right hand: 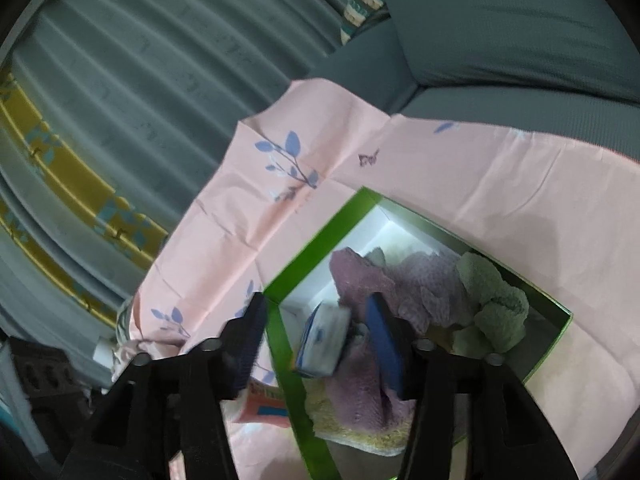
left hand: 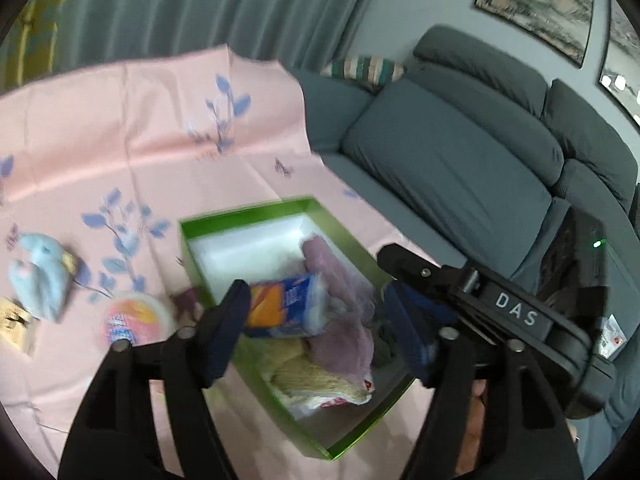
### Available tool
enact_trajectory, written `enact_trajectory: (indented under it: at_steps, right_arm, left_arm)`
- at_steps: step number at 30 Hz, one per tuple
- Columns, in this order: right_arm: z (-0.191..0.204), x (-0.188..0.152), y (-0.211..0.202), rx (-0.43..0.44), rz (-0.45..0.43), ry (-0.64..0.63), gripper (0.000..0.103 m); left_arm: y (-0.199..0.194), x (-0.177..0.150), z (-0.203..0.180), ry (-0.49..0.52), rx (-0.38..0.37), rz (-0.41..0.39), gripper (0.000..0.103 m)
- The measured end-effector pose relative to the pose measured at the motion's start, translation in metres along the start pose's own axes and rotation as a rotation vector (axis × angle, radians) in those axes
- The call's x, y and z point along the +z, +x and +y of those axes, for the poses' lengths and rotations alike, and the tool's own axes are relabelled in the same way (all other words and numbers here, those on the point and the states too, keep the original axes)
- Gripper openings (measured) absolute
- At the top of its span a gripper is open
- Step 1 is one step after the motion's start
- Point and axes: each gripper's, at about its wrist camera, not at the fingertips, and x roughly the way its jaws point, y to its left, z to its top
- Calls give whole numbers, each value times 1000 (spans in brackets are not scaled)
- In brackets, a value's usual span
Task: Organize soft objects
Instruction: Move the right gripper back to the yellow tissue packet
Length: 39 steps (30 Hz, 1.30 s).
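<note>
Seen from the left wrist, the left gripper (left hand: 316, 312) hangs over a green box (left hand: 280, 208), its jaws spread wide. Between them is a tissue pack (left hand: 286, 306), orange and blue; its orange end meets the left finger (left hand: 224, 328), while the white end stops clear of the other pad. The pack's long axis runs across the jaws, tilted slightly up to the right. Under it in the box lie a mauve towel (left hand: 344, 320) and a yellow towel (left hand: 316, 380).

From the right wrist, the right gripper (right hand: 316, 340) is also open, one finger outside the box wall, one inside, gripping nothing. A pale green cloth (right hand: 492, 304) sits at the box's far side.

Farther off on the pink tablecloth (left hand: 140, 128) rest a round tissue packet (left hand: 134, 320) and a light blue plush toy (left hand: 40, 276). A grey sofa (left hand: 460, 160) stands beyond.
</note>
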Motion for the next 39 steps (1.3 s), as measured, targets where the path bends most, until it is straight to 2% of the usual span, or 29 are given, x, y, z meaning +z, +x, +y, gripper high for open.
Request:
enact_trajectory:
  at_steps: [2, 4, 6, 8, 16, 17, 20, 23, 26, 29, 31, 35, 39]
  right_arm:
    - [5, -1, -4, 17, -9, -11, 65]
    - [12, -3, -7, 34, -10, -23, 68]
    - [22, -7, -9, 40, -14, -45, 81]
    - [32, -10, -12, 45, -23, -72, 85]
    - [84, -34, -10, 53, -2, -229, 86]
    - [91, -39, -9, 53, 8, -251, 87]
    - [110, -54, -6, 63, 29, -306, 92]
    - [131, -70, -2, 59, 48, -360, 92]
    - [155, -90, 7, 69, 133, -418, 93]
    - [176, -113, 28, 89, 247, -426, 93]
    - [192, -131, 50, 47, 332, -423, 93]
    - [226, -161, 99, 96, 490, -444, 93]
    - [249, -196, 169, -28, 590, -433, 93]
  left_arm:
    - [-19, 1, 7, -6, 31, -28, 81]
    - [-36, 1, 18, -24, 59, -47, 81]
    - [-52, -1, 32, -43, 102, -56, 82]
    - [-70, -6, 48, -65, 142, -59, 82]
    - [-122, -35, 105, -158, 292, -38, 83]
    - [-129, -41, 112, -176, 312, -38, 84]
    - [-148, -60, 135, -227, 347, -33, 95]
    - [-165, -80, 160, -277, 413, -34, 95]
    - [-174, -99, 185, -337, 466, -34, 95]
    - [-173, -112, 211, -414, 511, 6, 95]
    - [-177, -115, 223, -433, 549, 17, 95]
    - [-187, -119, 240, -492, 547, 20, 95]
    - [-202, -122, 252, -513, 600, 12, 95]
